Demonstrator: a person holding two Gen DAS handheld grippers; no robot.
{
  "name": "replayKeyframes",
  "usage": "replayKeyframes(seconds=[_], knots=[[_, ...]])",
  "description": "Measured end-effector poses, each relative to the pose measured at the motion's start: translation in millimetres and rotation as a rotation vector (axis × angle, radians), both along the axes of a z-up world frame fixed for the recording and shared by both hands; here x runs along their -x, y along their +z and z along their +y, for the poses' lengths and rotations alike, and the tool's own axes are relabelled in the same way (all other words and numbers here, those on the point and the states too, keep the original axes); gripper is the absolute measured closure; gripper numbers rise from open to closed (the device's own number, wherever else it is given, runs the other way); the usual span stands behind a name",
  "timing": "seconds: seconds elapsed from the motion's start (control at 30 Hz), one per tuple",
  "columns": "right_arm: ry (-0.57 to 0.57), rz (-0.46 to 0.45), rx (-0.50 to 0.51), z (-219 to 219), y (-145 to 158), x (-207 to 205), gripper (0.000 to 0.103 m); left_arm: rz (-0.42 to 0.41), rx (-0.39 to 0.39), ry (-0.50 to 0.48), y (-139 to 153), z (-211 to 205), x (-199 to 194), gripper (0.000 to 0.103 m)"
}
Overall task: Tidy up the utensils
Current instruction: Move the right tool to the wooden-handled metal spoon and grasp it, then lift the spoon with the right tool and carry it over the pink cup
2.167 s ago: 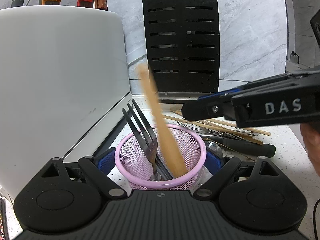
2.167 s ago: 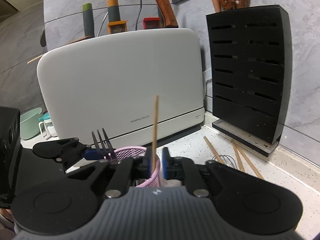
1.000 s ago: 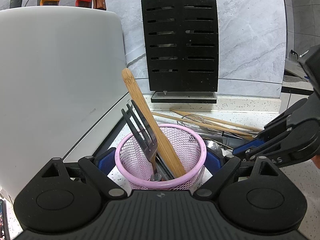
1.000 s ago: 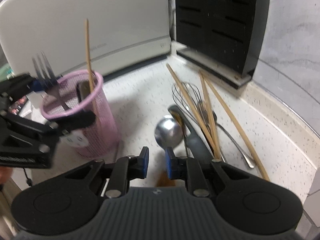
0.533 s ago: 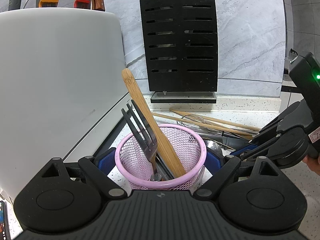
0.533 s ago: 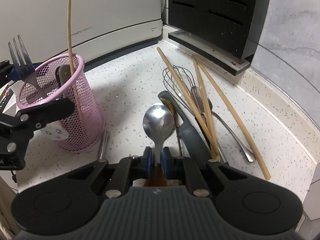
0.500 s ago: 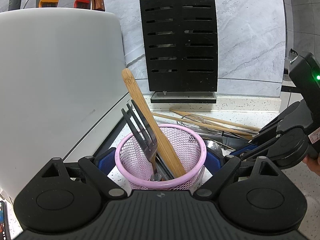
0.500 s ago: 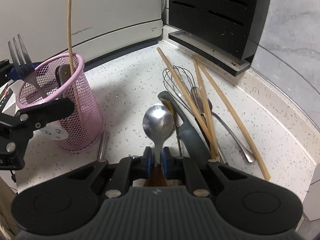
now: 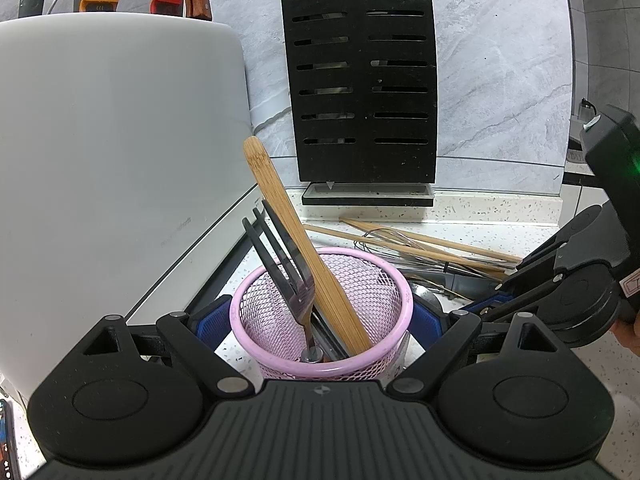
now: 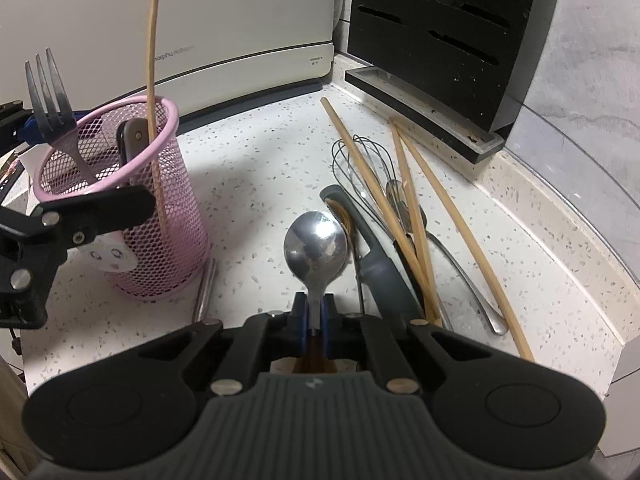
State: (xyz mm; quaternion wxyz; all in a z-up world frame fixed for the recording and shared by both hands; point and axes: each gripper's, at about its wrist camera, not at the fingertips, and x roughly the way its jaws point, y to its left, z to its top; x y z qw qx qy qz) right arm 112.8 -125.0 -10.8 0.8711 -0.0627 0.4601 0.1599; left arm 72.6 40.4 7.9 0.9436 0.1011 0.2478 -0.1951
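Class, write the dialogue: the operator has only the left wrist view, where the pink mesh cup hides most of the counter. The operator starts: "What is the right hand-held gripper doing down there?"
Observer: The right hand-held gripper is shut on the neck of a metal spoon, whose bowl points away from it.

Operator: What lies beside that spoon?

Observer: A dark grey handle lies just to its right, with a wire whisk and wooden chopsticks crossing it.

Operator: Anything against my cup that I cannot see?

Observer: A thin metal rod lies on the counter at the foot of the pink mesh cup, on the spoon's side.
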Motion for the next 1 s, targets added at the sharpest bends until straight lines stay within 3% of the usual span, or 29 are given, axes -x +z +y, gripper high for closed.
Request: replayKeyframes(seconds=[0.4, 0.67, 1.0], knots=[[-0.024, -0.031, -0.109, -9.6, 14.8, 3.2, 0.1, -0.001, -0.001, 0.002, -0.2, -0.1, 0.3, 0.0], [-0.068, -0.111, -0.234, -23.0, 40.3, 11.9, 0.1, -0.002, -0.003, 0.0, -0.3, 0.1, 0.3, 0.0], [-0.086, -0.221, -0.275, -25.9, 60.2, 22.2, 0.103, -0.002, -0.003, 0.001, -0.4, -0.2, -0.1, 0.0]])
